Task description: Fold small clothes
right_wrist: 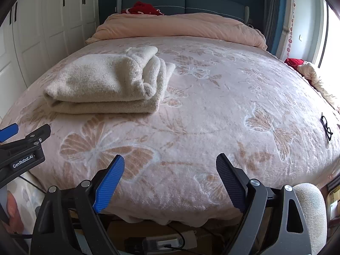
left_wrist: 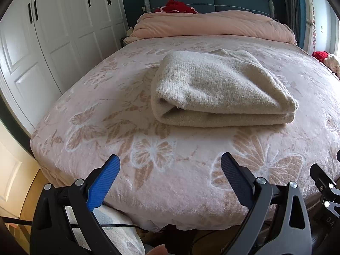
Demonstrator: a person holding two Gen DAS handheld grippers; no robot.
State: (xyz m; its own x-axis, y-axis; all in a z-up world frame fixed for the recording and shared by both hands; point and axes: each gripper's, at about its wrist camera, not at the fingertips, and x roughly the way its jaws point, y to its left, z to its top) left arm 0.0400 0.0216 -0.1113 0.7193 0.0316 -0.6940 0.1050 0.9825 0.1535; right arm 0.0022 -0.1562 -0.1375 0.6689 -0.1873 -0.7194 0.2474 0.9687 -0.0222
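The folded cream knit sweater point(left_wrist: 221, 89) lies on the butterfly-print blanket point(left_wrist: 148, 148), its long axis crosswise to both grippers; the left gripper point(left_wrist: 170, 180) hangs just short of the sweater, nearly square to it, jaws wide and empty; the right gripper point(right_wrist: 170, 180), likewise spread with nothing between, sits right of the sweater, so the left hand looks nearer.

1. Cream knit sweater point(left_wrist: 221, 87) – fuzzy, ribbed, off-white w/ slightly greyer patches.
2. State: folded into a thick rectangular bundle, several layers stacked; rounded fold faces the near edge of the bed.
3. Right-wrist view: the right end shows layered edges w/ a lumpy bunched bit on top, poss. a sleeve or collar.
4. Lies flat on the pink butterfly blanket point(left_wrist: 148, 153), mid-bed, well short of the pillow end.
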